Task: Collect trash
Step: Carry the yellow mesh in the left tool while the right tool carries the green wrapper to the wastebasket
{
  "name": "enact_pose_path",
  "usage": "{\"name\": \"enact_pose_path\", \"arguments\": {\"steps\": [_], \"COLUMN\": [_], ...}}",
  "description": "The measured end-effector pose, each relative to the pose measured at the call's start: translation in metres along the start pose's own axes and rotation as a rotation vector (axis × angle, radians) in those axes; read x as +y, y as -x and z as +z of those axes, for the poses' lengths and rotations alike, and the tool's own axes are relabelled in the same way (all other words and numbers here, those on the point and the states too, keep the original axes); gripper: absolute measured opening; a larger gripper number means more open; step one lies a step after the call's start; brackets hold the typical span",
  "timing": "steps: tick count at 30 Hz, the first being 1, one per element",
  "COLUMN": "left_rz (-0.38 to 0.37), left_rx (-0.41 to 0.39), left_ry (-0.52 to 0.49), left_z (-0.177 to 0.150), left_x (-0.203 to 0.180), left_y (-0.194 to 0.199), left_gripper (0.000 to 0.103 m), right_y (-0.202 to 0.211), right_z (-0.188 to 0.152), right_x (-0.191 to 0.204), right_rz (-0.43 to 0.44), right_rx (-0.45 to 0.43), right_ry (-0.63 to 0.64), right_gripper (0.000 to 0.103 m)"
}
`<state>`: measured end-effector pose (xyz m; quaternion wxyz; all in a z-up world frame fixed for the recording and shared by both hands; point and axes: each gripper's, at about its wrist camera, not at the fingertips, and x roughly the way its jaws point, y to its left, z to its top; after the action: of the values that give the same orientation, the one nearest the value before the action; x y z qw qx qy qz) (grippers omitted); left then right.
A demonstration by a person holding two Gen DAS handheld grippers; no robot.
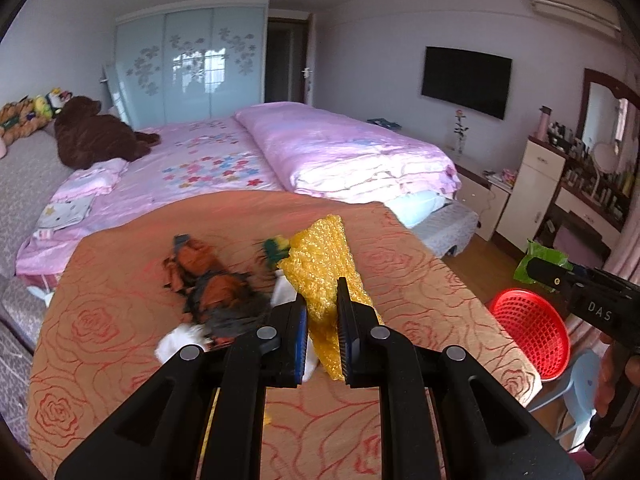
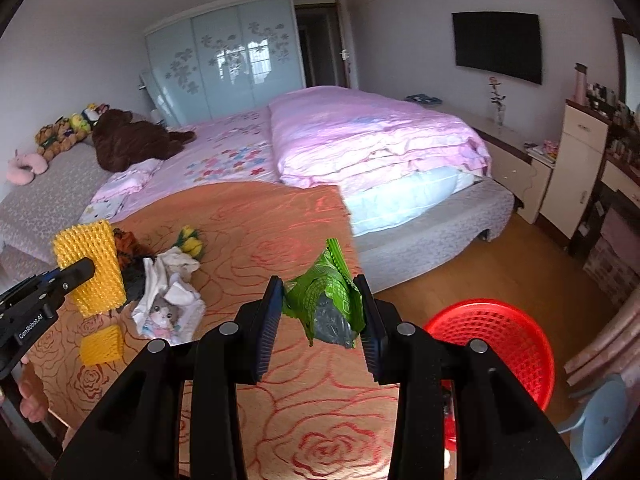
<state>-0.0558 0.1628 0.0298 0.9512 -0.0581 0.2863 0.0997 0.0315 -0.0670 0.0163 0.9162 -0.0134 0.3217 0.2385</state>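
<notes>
My left gripper (image 1: pixel 322 300) is shut on a yellow foam net sleeve (image 1: pixel 320 260) and holds it above the orange rose-patterned table (image 1: pixel 420 280); it also shows in the right wrist view (image 2: pixel 90 268). My right gripper (image 2: pixel 320 296) is shut on a green snack wrapper (image 2: pixel 324 300), held over the table's right edge; the wrapper also shows in the left wrist view (image 1: pixel 540 260). A red mesh basket (image 2: pixel 496 344) sits on a pale blue stool (image 2: pixel 600 420) right of the table. On the table lie a brown-orange wrapper (image 1: pixel 208 276), a white tissue packet with a cartoon print (image 2: pixel 168 304), a yellow-green wrapper (image 2: pixel 190 242) and a small yellow foam piece (image 2: pixel 100 344).
A bed with pink bedding (image 2: pixel 360 140) stands beyond the table, with plush toys (image 2: pixel 120 136) at its left. A dresser and cabinets (image 2: pixel 580 168) line the right wall. Wooden floor (image 2: pixel 480 272) lies between bed, table and basket.
</notes>
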Motion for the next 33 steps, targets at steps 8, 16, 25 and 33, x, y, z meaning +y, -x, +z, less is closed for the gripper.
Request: {"name": "enact_pose_path", "arguments": {"steps": [8, 16, 25, 33], "left_rz": [-0.069, -0.157, -0.259, -0.352], "left_rx": [0.004, 0.023, 0.065, 0.112], "left_ry": [-0.057, -0.1, -0.168, -0.257], "left_z": [0.008, 0.014, 0.008, 0.0], "left_x": [-0.034, -0.071, -0.12, -0.178], "left_y": [-0.011, -0.027, -0.045, -0.063], "left_gripper": [0.012, 0.012, 0.012, 0.012], "right_y": [0.015, 0.026, 0.035, 0.034], "right_z": [-0.003, -0.011, -0.029, -0.045], "right_x": [-0.034, -0.066, -0.111, -0.144], "right_rz": [-0.069, -0.142, -0.224, -0.286], "right_rx": [-0.014, -0.013, 0.001, 0.022], "right_ry": [-0.048, -0.09, -0.162, -0.233], "right_gripper": [0.036, 0.036, 0.036, 0.036]}}
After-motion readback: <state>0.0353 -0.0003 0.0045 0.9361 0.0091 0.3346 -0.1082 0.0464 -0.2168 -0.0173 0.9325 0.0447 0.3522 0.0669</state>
